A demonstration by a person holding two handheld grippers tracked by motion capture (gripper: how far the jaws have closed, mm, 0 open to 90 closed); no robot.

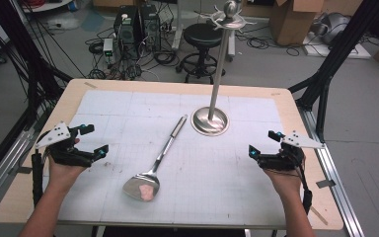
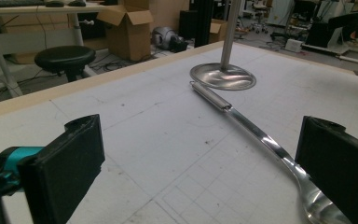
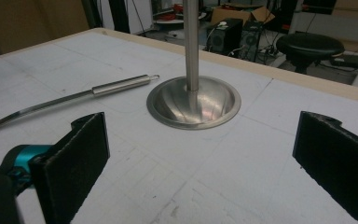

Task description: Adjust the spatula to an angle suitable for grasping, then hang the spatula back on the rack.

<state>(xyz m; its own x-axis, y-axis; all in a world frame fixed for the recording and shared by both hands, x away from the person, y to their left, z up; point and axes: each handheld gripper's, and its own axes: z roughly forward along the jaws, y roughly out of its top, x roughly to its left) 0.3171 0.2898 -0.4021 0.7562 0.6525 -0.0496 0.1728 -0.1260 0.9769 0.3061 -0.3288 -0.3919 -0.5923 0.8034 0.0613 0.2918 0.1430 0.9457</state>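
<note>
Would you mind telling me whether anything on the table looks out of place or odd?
The metal spatula lies flat and diagonal on the white mat instead of hanging on the utensil stand just beyond its handle. Something pinkish shows on its blade, perhaps a reflection or residue. Nothing looks spilled or broken.

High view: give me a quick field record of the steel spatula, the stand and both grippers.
spatula: long shiny steel spatula lying flat on the white gridded mat, blade toward the person
stand: tall steel pole stand with round dish base, upright, beside the handle tip
left gripper: open, holds nothing, left of the spatula
right gripper: open, holds nothing, apart from the stand
</note>
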